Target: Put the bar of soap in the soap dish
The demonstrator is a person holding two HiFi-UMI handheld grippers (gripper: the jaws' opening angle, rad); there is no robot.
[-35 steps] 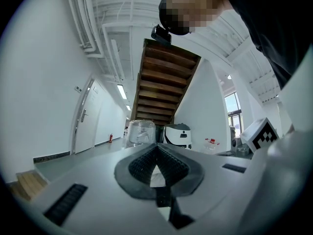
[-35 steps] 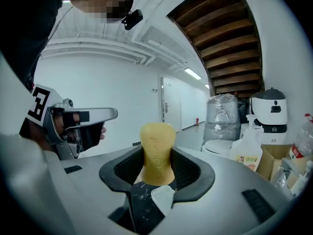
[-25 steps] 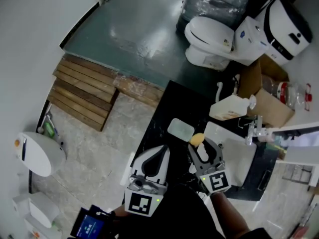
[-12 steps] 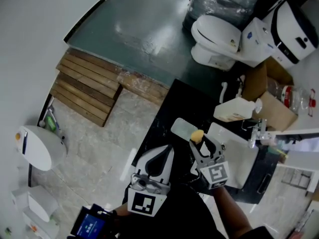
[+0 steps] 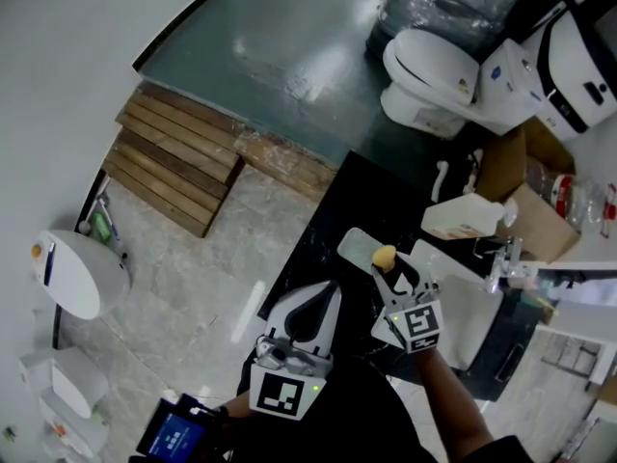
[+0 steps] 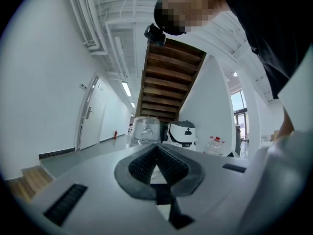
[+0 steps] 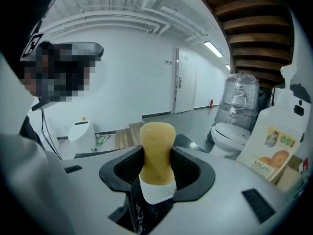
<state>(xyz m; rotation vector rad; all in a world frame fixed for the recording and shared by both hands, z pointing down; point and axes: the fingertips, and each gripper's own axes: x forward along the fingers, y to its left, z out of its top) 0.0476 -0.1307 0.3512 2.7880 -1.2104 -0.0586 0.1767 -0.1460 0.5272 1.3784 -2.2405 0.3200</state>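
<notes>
At the dish (image 5: 355,246), our right gripper (image 5: 389,270) pinched the soap (image 5: 384,256), not yet set down; left gripper (image 5: 316,307) jaws pressed together

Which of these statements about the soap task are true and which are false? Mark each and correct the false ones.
1. The right gripper is clamped on the bar of soap. True.
2. The left gripper grips the soap dish. False: its jaws are together with nothing between them.
3. The soap lies flat in the dish. False: it is held in the right gripper's jaws, at the dish's edge.
4. A white pump bottle stands on the dark counter. True.
5. The soap is blue. False: it is yellowish tan.
</notes>
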